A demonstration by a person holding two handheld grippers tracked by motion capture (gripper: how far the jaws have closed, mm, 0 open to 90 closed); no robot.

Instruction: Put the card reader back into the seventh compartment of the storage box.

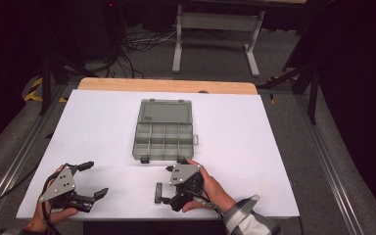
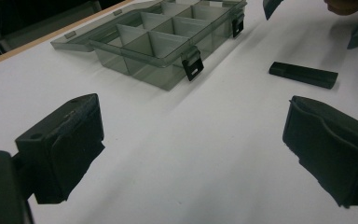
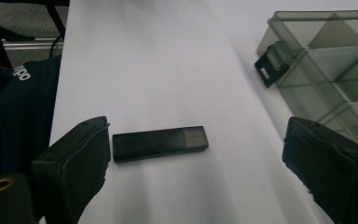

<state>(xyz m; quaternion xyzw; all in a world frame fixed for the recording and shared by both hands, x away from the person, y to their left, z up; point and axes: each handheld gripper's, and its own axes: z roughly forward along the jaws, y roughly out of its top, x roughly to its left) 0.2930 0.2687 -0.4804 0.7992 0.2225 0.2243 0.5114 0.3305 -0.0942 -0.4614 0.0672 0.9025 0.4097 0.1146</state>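
A small black stick [image 3: 160, 143] lay flat on the white table [image 1: 103, 127], near its front edge, just in front of the open grey compartment box [image 1: 164, 141]. The right gripper [image 1: 166, 182] sat low over it, jaws wide apart, one pad [image 3: 81, 158] close beside the stick's end, contact unclear. The left gripper [image 1: 90, 178] rested well to the left, jaws also apart, holding nothing.

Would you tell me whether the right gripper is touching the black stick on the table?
Cannot tell: in the right gripper view, the black stick ends right at one finger, gap unclear.
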